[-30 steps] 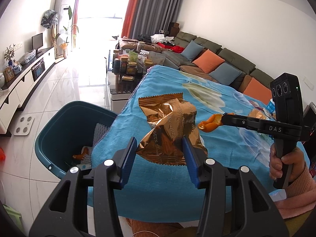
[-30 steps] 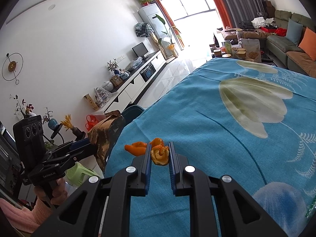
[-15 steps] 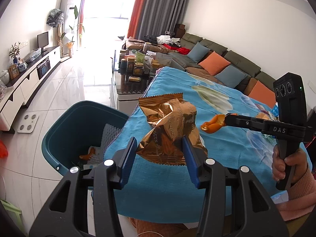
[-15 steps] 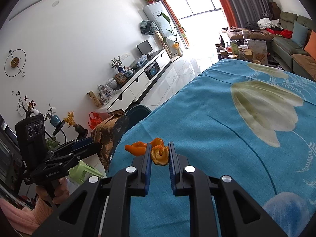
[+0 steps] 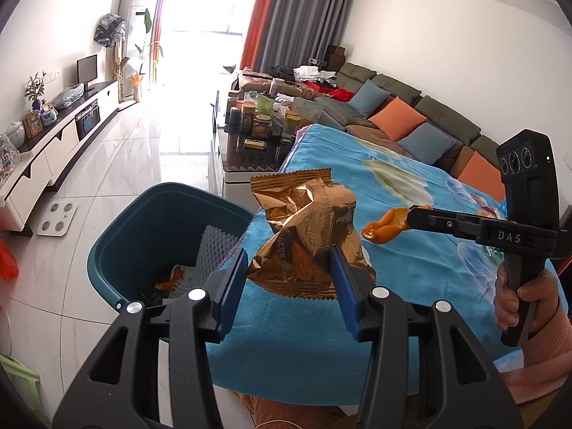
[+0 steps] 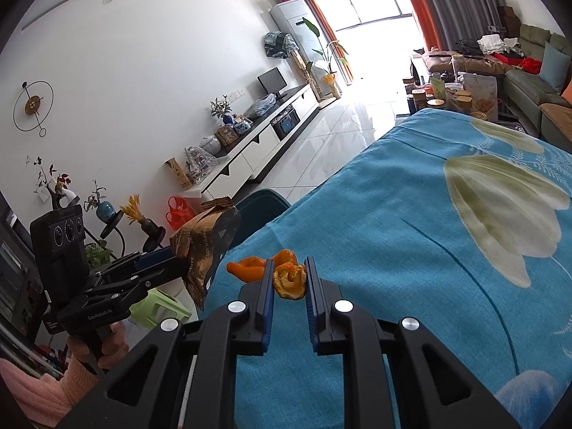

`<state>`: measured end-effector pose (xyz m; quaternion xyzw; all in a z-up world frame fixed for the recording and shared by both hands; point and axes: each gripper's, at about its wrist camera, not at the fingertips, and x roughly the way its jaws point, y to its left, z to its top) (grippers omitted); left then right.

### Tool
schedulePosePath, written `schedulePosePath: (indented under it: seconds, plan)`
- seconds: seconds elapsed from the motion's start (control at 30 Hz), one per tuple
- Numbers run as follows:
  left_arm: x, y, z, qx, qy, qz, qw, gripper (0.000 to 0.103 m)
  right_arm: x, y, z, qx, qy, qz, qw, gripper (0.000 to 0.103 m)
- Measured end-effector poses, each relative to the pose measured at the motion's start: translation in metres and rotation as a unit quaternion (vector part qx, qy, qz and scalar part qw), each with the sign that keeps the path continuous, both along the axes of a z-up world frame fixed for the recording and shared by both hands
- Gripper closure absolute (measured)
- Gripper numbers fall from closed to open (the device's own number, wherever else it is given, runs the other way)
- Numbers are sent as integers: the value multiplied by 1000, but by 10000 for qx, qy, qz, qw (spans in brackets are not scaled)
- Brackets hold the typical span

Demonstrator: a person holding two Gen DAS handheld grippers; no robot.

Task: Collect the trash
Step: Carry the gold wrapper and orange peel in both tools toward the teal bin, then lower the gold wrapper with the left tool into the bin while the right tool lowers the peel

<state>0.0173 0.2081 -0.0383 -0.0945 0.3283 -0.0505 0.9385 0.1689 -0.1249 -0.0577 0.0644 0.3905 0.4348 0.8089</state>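
My left gripper [image 5: 287, 261] is shut on a crumpled gold-brown snack bag [image 5: 311, 228], held up over the near left edge of the table with the blue cloth [image 5: 393, 193]. A teal trash bin [image 5: 143, 228] stands on the floor below and to the left; an orange peel and paper lie in its bottom. My right gripper [image 6: 289, 275] is shut on a curled piece of orange peel [image 6: 289, 279], held above the cloth. In the left wrist view the peel [image 5: 386, 227] hangs at that gripper's tips, right of the bag. The right wrist view shows the bag [image 6: 207, 243] and the bin's rim [image 6: 261, 202].
A glass coffee table [image 5: 257, 136] crowded with jars stands beyond the blue table. A long sofa [image 5: 411, 121] with cushions runs along the right wall. A white TV cabinet [image 5: 60, 143] lines the left wall. A green stool [image 6: 157, 307] sits near the person's hand.
Both views have shifted slightly, so the bin sits more to the right in the left wrist view. The bag and the peel stay gripped as before.
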Motion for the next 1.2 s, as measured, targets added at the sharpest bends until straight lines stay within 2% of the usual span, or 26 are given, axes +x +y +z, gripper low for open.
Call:
schedulePosePath:
  seconds: [1.2]
  plan:
    - [10, 13, -5, 35, 63, 401, 9992, 56, 9, 36, 7, -51, -29, 318, 9995, 88]
